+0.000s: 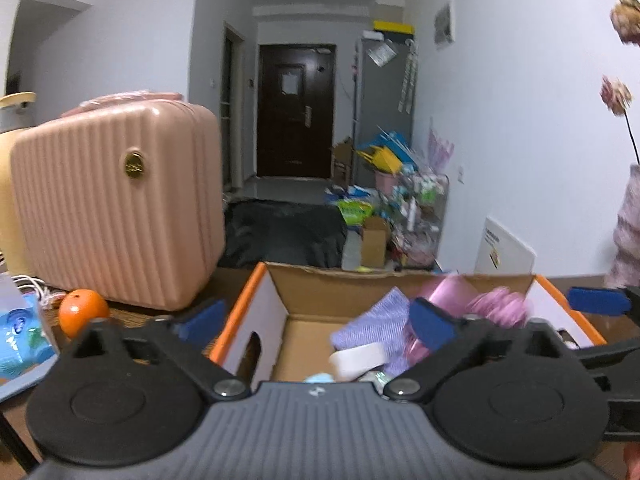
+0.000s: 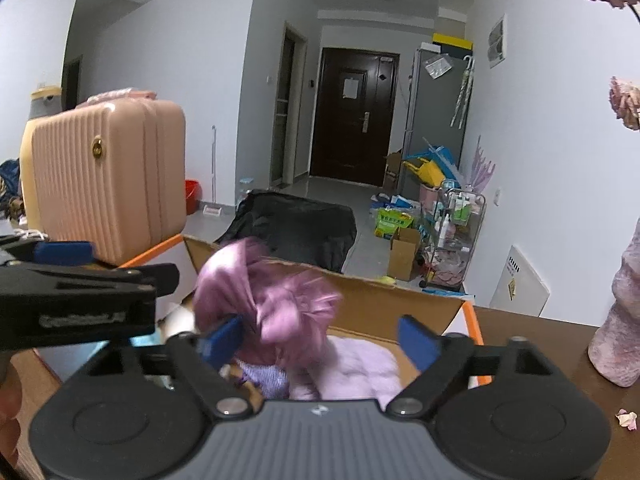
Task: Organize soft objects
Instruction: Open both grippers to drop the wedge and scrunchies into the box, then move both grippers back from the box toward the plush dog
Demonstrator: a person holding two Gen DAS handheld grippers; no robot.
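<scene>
An open cardboard box with orange edges stands on the wooden table and also shows in the right wrist view. It holds a lilac knitted cloth, a white soft item and a pale purple padded piece. A shiny pink-purple satin cloth is blurred in the air over the box, between the right gripper's open fingers and touching its left pad; it also shows in the left wrist view. My right gripper is open. My left gripper is open and empty over the box's near left side.
A pink ribbed suitcase stands on the table left of the box, with an orange and a blue packet in front. A pink textured vase with dried flowers stands right. A black bag lies on the floor beyond.
</scene>
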